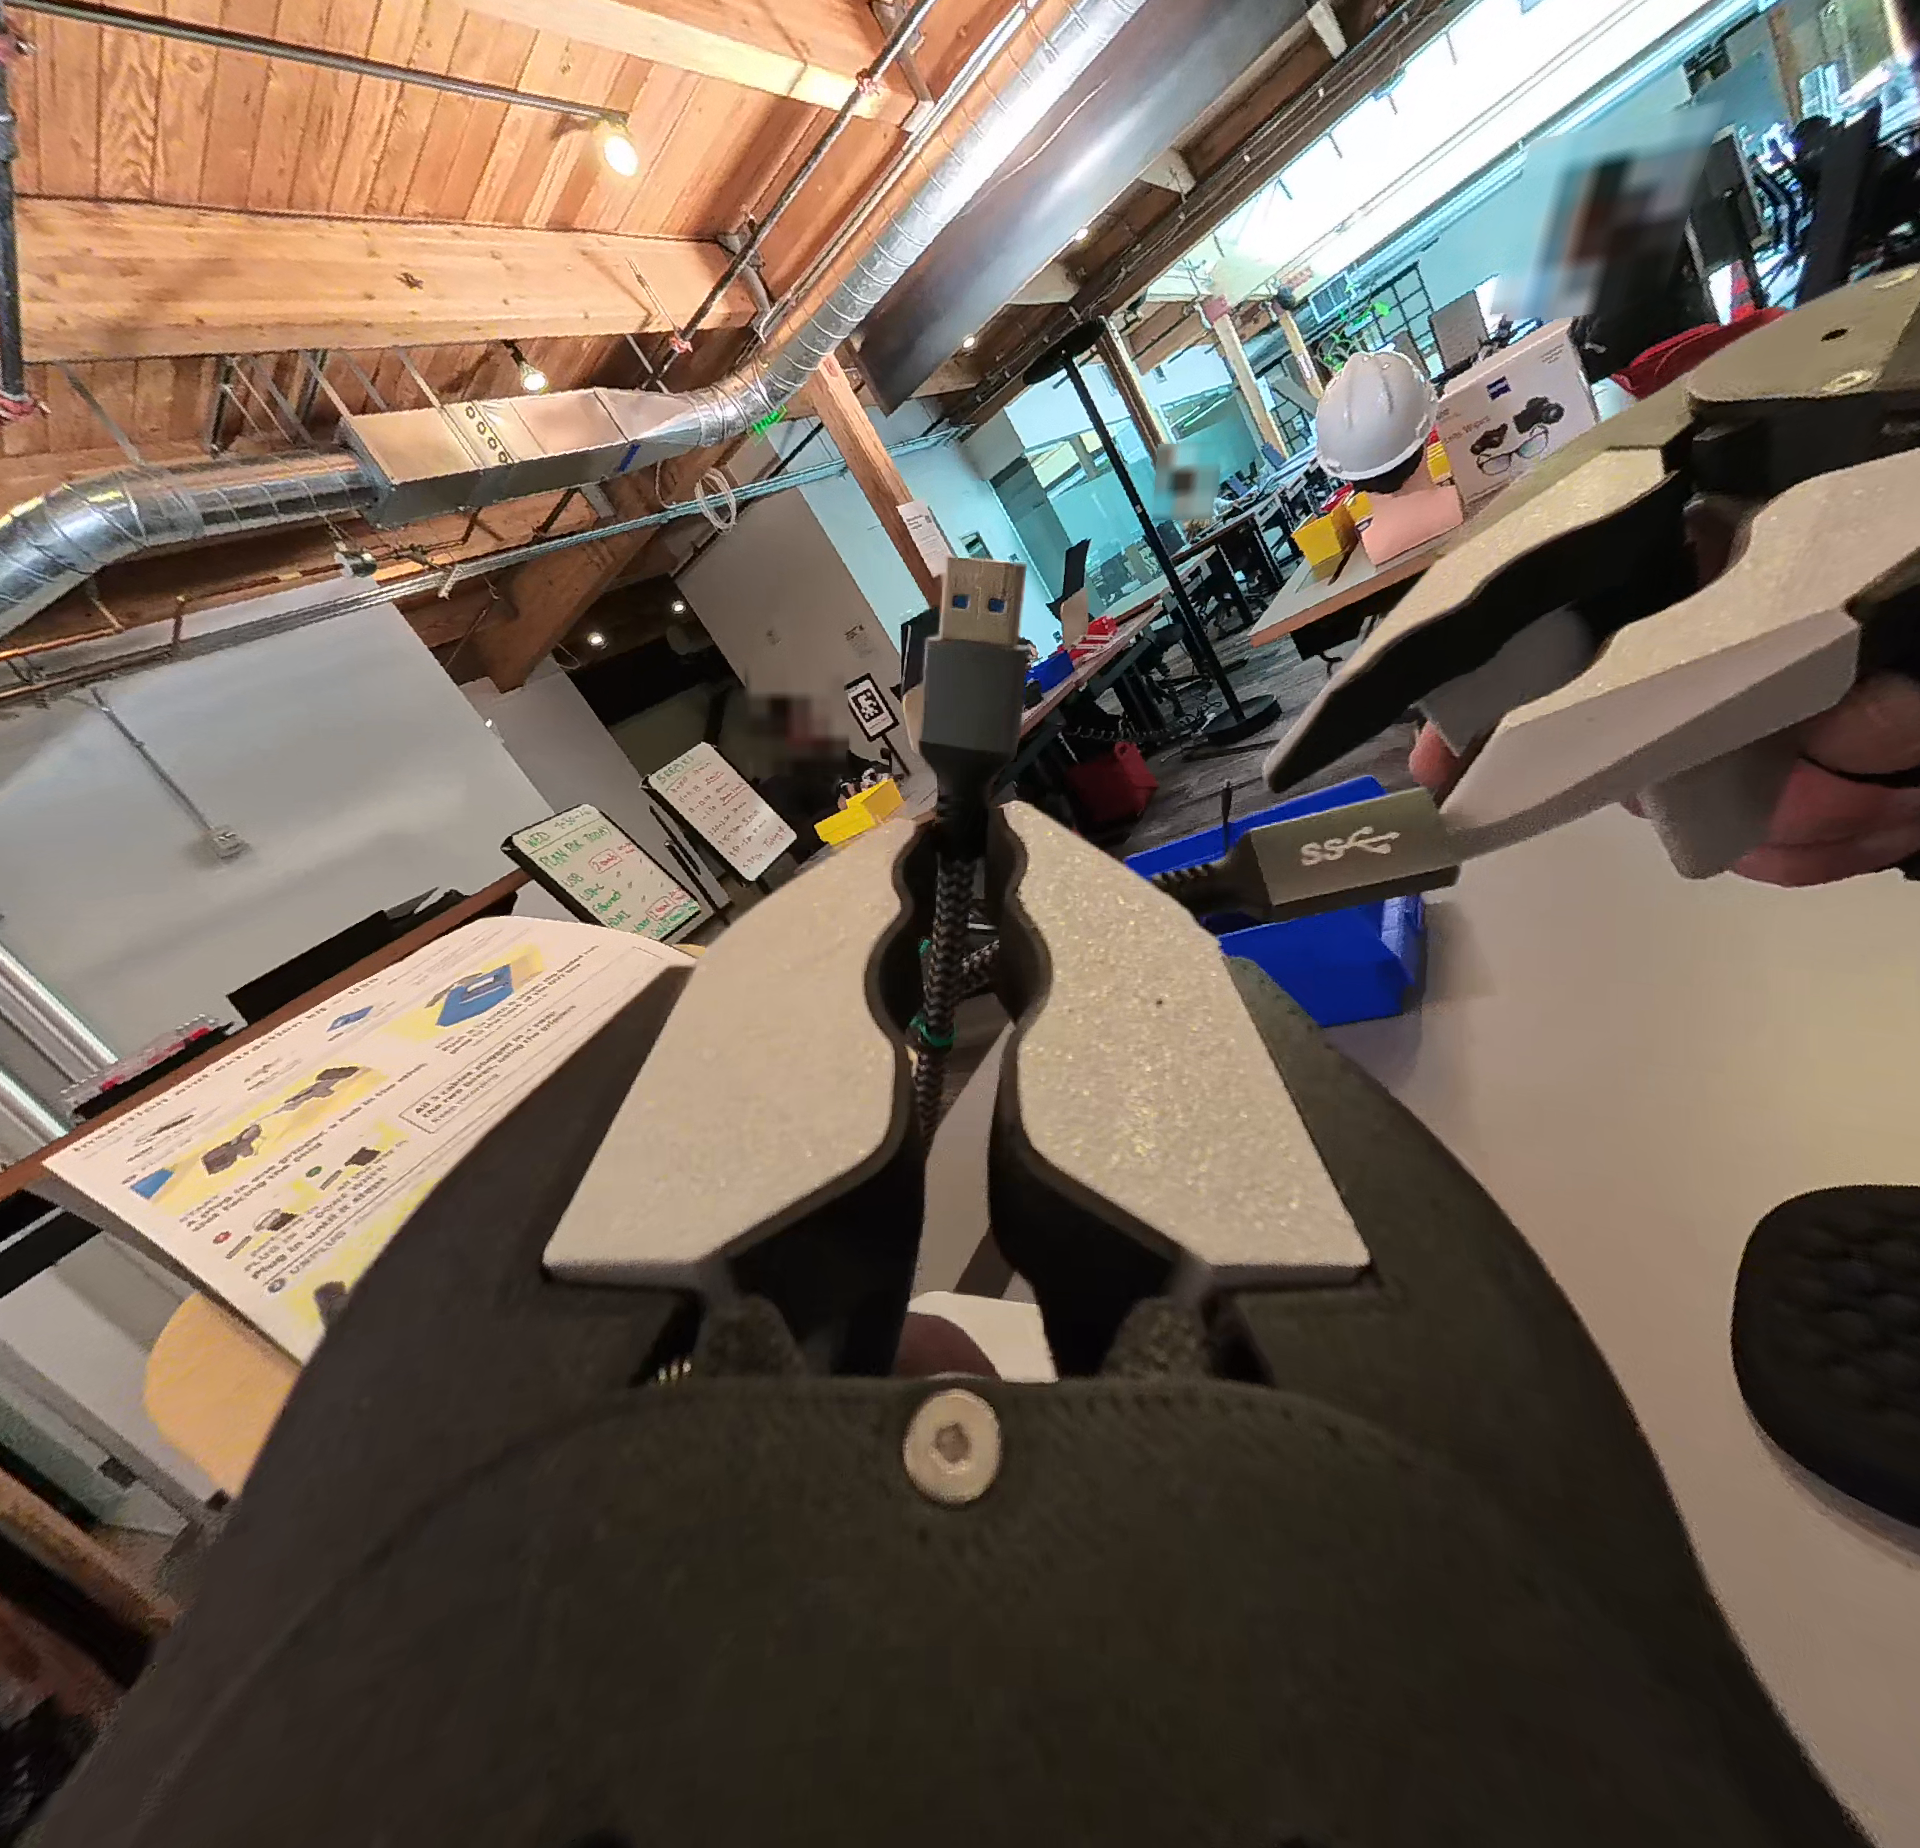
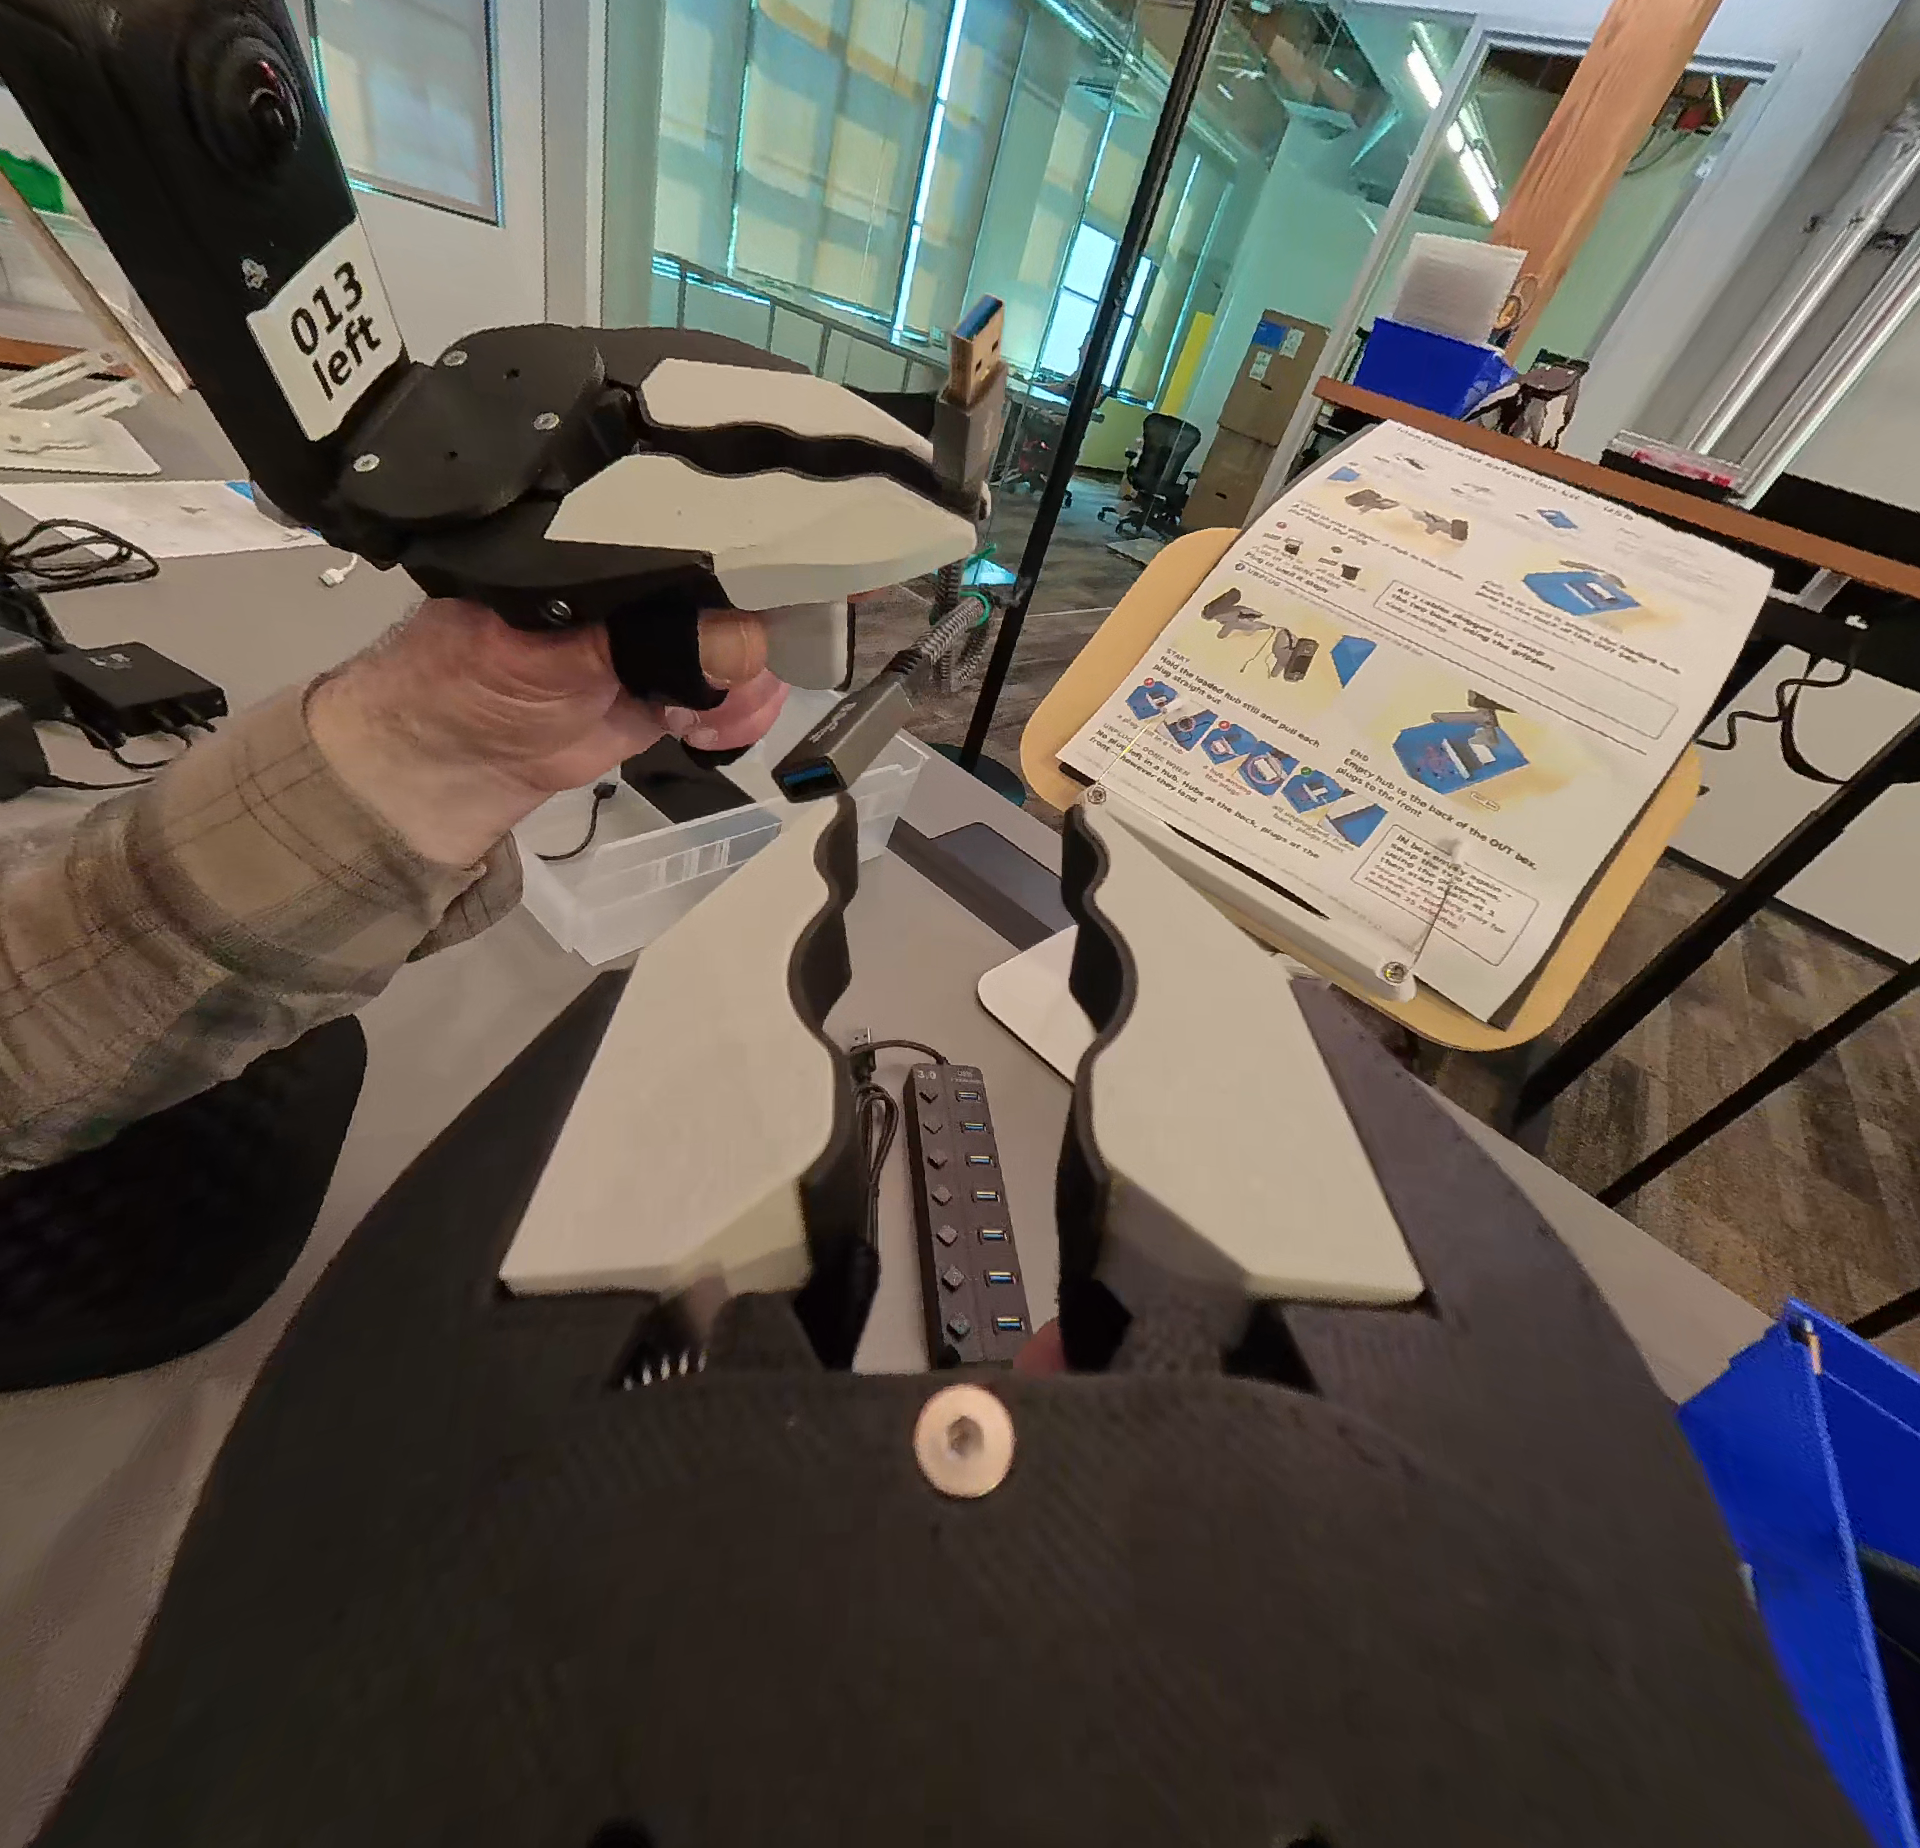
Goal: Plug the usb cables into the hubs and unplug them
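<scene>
My left gripper (image 1: pixel 964 827) is shut on a braided USB cable (image 1: pixel 951 946); its grey plug (image 1: pixel 968 655) stands up beyond the fingertips. In the right wrist view the left gripper (image 2: pixel 956 494) is held in a hand, up and to the left. The cable loops under it, and its grey socket end (image 2: pixel 836 744) hangs just past my right gripper's left fingertip. My right gripper (image 2: pixel 961 816) is open and holds nothing; it also shows in the left wrist view (image 1: pixel 1371 796) with the socket end (image 1: pixel 1351 848) at its tips. A black multi-port hub (image 2: pixel 966 1206) lies on the table below, between the right fingers.
An instruction sheet on a stand (image 2: pixel 1403 707) is to the right front. A blue bin (image 1: pixel 1320 957) sits on the table; another blue bin (image 2: pixel 1808 1590) is at the right edge. A clear plastic tray (image 2: pixel 665 863) and a black pad (image 2: pixel 156 1227) lie left. A black pole (image 2: pixel 1091 396) stands behind.
</scene>
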{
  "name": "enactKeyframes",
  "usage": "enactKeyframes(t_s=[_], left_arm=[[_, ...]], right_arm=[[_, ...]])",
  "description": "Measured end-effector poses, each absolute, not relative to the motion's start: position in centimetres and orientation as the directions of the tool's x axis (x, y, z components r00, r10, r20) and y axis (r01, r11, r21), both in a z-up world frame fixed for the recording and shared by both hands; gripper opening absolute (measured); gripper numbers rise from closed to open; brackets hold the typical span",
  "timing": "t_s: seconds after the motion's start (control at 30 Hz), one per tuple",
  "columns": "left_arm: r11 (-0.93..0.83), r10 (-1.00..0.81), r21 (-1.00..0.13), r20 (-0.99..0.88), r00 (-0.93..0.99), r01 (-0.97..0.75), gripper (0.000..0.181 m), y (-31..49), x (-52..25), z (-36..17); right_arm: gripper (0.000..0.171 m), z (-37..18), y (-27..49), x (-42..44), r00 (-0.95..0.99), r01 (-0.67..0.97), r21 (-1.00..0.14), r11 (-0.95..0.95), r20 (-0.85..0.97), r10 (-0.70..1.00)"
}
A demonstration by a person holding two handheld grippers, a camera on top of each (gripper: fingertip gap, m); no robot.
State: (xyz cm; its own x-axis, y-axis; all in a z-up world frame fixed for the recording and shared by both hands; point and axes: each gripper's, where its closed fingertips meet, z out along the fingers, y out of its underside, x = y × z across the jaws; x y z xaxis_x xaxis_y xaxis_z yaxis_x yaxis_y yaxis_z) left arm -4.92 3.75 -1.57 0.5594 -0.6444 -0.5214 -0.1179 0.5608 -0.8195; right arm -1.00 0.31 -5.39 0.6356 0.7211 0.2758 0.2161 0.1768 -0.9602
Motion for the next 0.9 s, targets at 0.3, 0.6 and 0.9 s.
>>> enactKeyframes(t_s=[0.3, 0.6, 0.9], left_arm=[[0.525, -0.65, -0.84, -0.499, 0.573, -0.136, 0.008, 5.5, -5.4, -2.5], [0.478, -0.634, -0.864, -0.465, 0.618, -0.159, 0.009, 8.4, -7.3, -3.5], [0.45, -0.612, -0.875, -0.449, 0.651, -0.18, 0.009, 10.3, -8.2, -4.4]], right_arm=[[0.039, -5.5, 2.0, -1.3, 0.66, 0.102, -0.982, 0.157, 0.185, 0.728], [0.039, -2.8, 4.1, 1.5, 0.703, -0.116, -0.977, 0.178, 0.046, 0.71], [0.042, -4.3, 5.5, 1.5, 0.676, -0.127, -0.983, 0.135, 0.014, 0.737]])
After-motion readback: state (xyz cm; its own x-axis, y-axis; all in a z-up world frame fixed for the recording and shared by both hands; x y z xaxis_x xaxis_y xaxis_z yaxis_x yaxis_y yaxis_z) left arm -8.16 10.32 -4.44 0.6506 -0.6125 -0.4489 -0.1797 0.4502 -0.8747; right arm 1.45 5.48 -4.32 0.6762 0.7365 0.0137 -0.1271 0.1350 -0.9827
